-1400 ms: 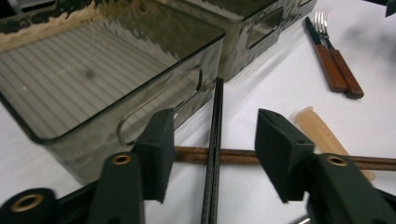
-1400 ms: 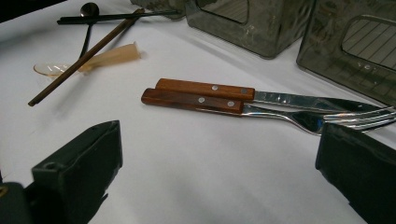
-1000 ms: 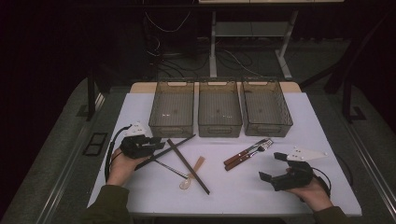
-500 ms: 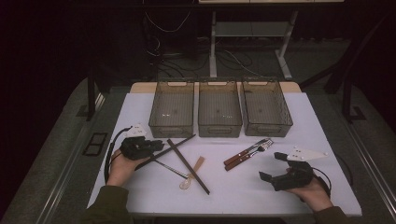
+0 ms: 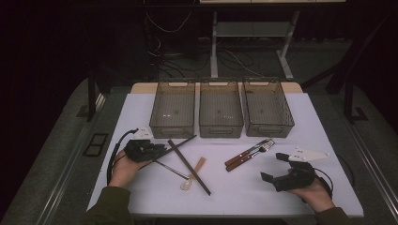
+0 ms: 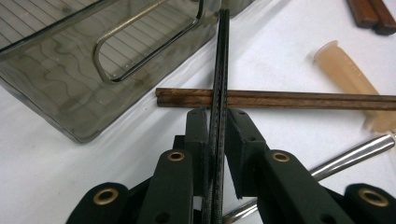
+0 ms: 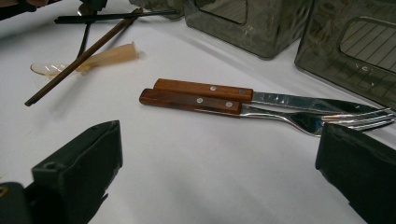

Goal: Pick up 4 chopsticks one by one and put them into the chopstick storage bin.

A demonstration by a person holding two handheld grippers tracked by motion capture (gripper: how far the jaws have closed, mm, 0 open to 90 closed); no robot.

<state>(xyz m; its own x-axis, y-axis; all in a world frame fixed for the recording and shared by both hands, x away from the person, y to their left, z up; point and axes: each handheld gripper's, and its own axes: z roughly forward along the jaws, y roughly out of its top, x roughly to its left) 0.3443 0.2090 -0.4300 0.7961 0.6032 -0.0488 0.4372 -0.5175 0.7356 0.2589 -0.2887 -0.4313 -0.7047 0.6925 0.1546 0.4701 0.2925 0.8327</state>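
My left gripper (image 5: 158, 149) is shut on a pair of black chopsticks (image 6: 218, 88), which run forward between its jaws toward the left bin (image 6: 93, 70). In the high view the black chopsticks (image 5: 180, 142) cross over a pair of brown wooden chopsticks (image 5: 190, 168). A beige plastic spoon (image 5: 193, 172) and a metal utensil (image 5: 170, 169) lie beside them. My right gripper (image 7: 219, 140) is open, low over the table. A wooden-handled knife (image 7: 205, 88) and fork (image 7: 191, 101) lie just ahead of it. Nothing is between its jaws.
Three smoky transparent bins (image 5: 221, 112) stand in a row at the back of the white table (image 5: 309, 117). They look empty. The right gripper (image 5: 273, 167) is near the table's front right, with bare table between the two groups of cutlery.
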